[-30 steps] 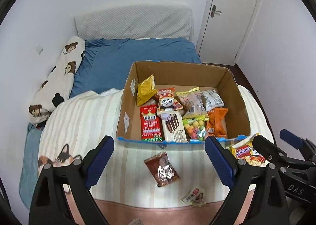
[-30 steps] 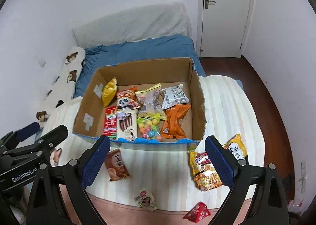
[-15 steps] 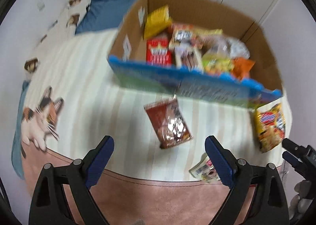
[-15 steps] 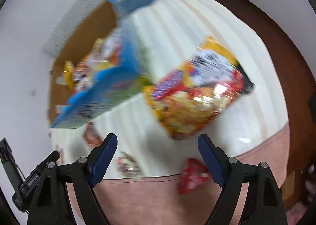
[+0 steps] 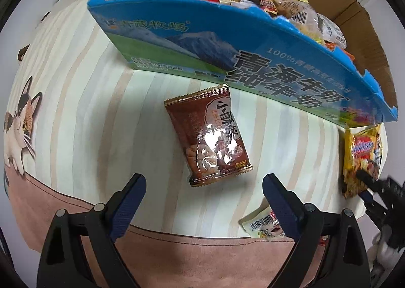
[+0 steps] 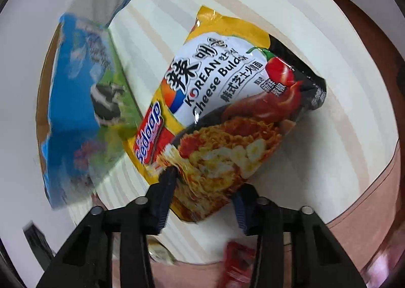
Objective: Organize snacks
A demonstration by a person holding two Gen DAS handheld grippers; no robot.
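A brown snack packet (image 5: 210, 136) lies flat on the striped blanket, just in front of my open left gripper (image 5: 203, 184). Behind it stands the cardboard box (image 5: 227, 42) with a blue printed front, holding several snacks. A small white packet (image 5: 260, 224) lies by my left gripper's right finger. My right gripper (image 6: 205, 186) has its jaws narrowed around the near end of the yellow noodle packet (image 6: 227, 100); both pads touch it. That packet also shows in the left wrist view (image 5: 362, 159), to the right of the box.
The box's blue side (image 6: 76, 110) is close on the left in the right wrist view. A red packet (image 6: 235, 260) lies below the right gripper. The blanket's pink edge (image 5: 202, 250) runs near both grippers. A cat print (image 5: 20, 126) is at the left.
Both grippers have dropped low toward the blanket. The left one closed in on the brown packet. The right one reached the noodle packet and narrowed its jaws onto its near end.
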